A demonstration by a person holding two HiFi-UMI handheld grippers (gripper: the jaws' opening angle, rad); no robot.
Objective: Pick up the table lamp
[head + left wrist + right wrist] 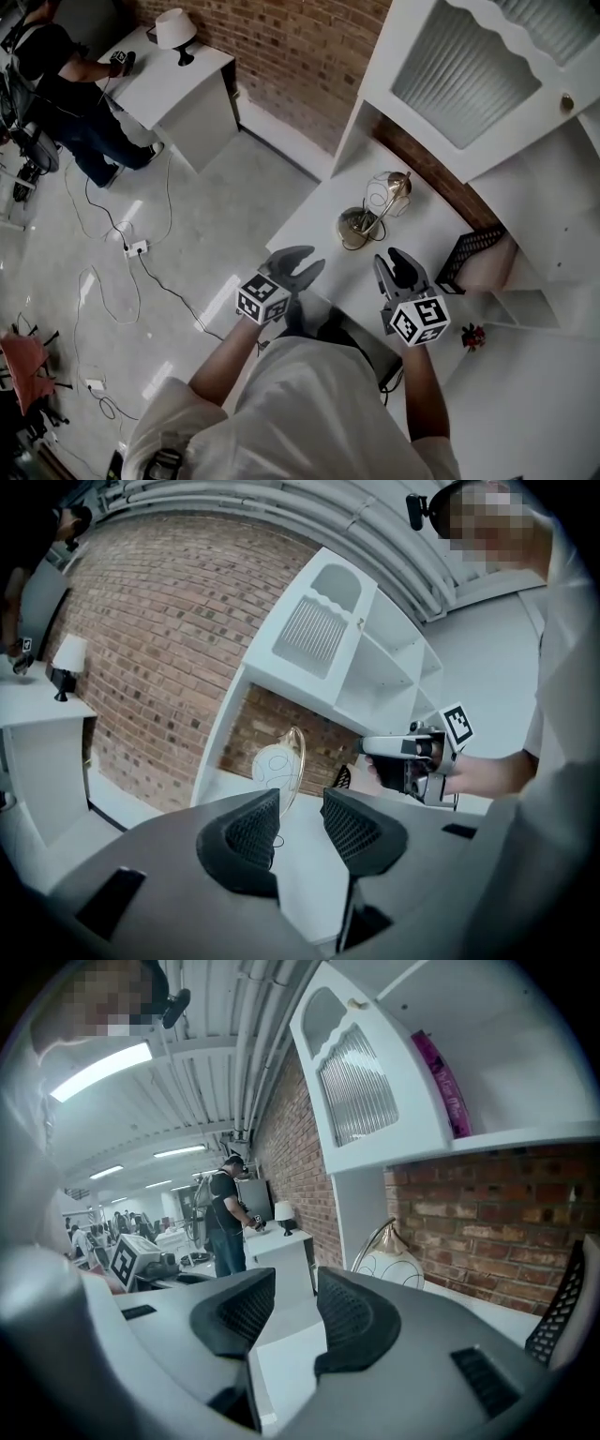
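The table lamp has a round brass base [355, 229], a curved brass arm and a clear glass globe shade [387, 193]. It stands on the white desk [314, 220] under the hutch, close to the brick wall. My left gripper [298, 265] hovers at the desk's front edge, left of and short of the lamp. My right gripper [401, 270] hangs over the desk to the lamp's right, also short of it. Both stand open with nothing between the jaws. The left gripper view shows the globe [279, 765] just beyond the left gripper [300, 822]. From the right gripper [295, 1312], the lamp [394, 1260] lies ahead to the right.
A black mesh holder [473, 250] and a small red object [472, 336] sit on the desk at the right. The white hutch with a glazed door [478, 66] overhangs the lamp. Farther off, a person [66, 84] stands at another white desk with a white-shaded lamp [175, 33]. Cables [131, 248] trail on the floor.
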